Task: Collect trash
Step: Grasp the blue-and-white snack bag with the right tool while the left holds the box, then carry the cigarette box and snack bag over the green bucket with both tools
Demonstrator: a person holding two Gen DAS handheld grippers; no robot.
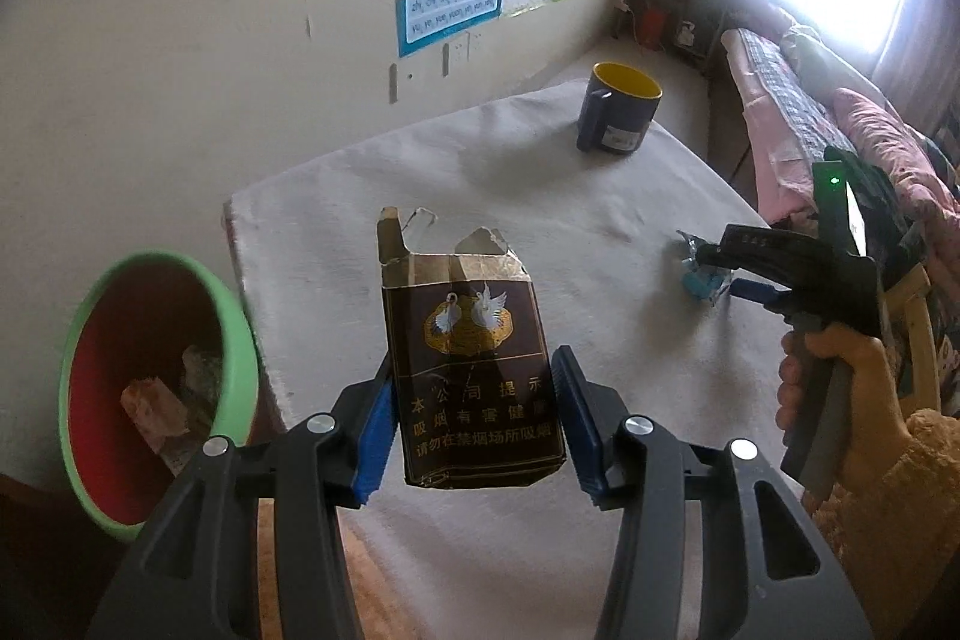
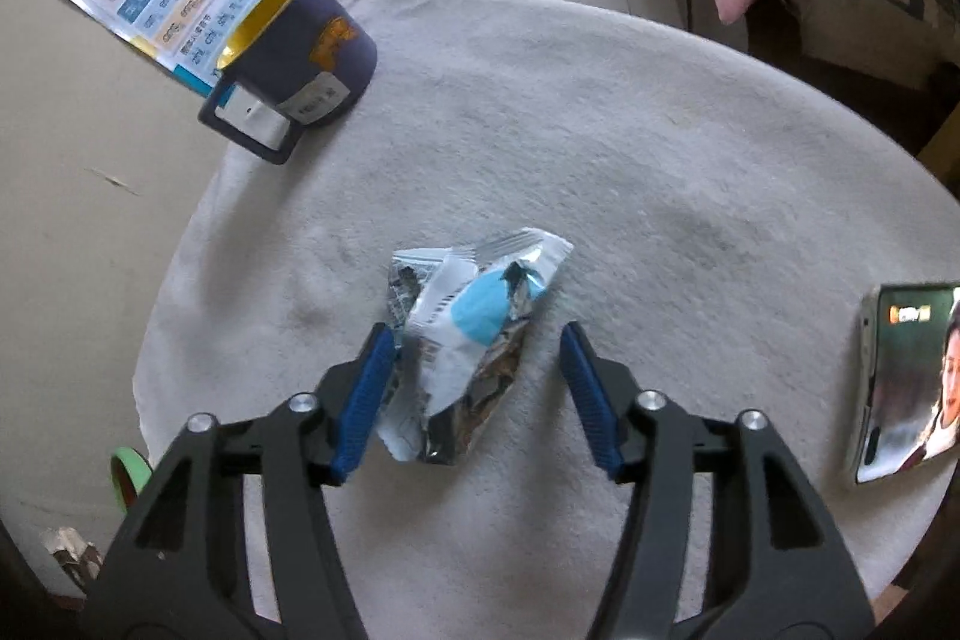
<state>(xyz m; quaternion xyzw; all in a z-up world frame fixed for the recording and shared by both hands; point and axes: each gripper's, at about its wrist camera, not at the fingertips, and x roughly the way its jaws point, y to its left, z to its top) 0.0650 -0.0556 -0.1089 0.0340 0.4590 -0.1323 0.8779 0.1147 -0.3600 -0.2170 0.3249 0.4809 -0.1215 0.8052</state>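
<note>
Both grippers at the trash on the cloth-covered table (image 1: 540, 196).

The left gripper (image 1: 474, 412) is clamped on an empty brown cigarette pack (image 1: 474, 358), held upright above the table's edge, its 2 blue pads pressing the sides. A green-rimmed bin (image 1: 240, 340) with scraps inside stands just beside, at left. The right gripper (image 2: 474, 388) straddles a crumpled foil snack wrapper (image 2: 474, 322) lying on the cloth: left pad touching, right pad apart, so no grip. A navy mug (image 2: 300, 52) stands well apart; a phone (image 2: 900, 382) lies at right.
</note>
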